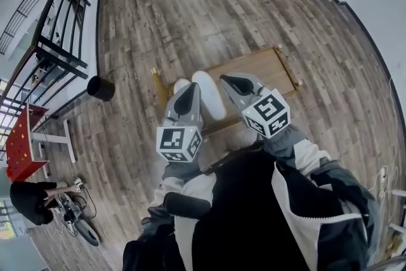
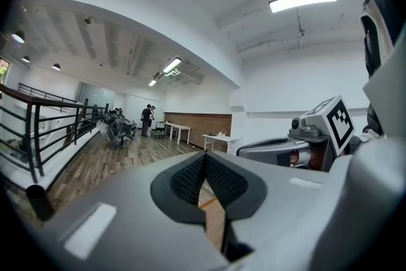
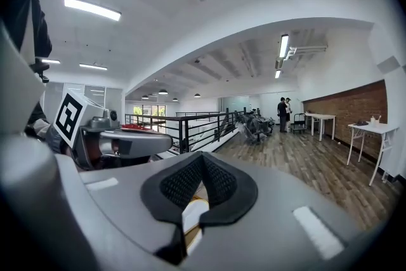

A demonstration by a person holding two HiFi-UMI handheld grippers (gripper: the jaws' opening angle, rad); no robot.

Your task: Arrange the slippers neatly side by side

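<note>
- The left gripper [image 2: 204, 182] and the right gripper [image 3: 202, 186] are both clenched on nothing, held level above the floor.
- The white slippers [image 1: 208, 93] lie close together on a wooden board [image 1: 266, 66] beneath them.
- To do this well, probably check that toes and heels line up before nudging either slipper.
- Only the head view shows the slippers; the gripper views look across the room, past a railing [image 3: 184, 127].

Slippers [image 1: 208, 93] side by side on board [image 1: 263, 68]
</note>
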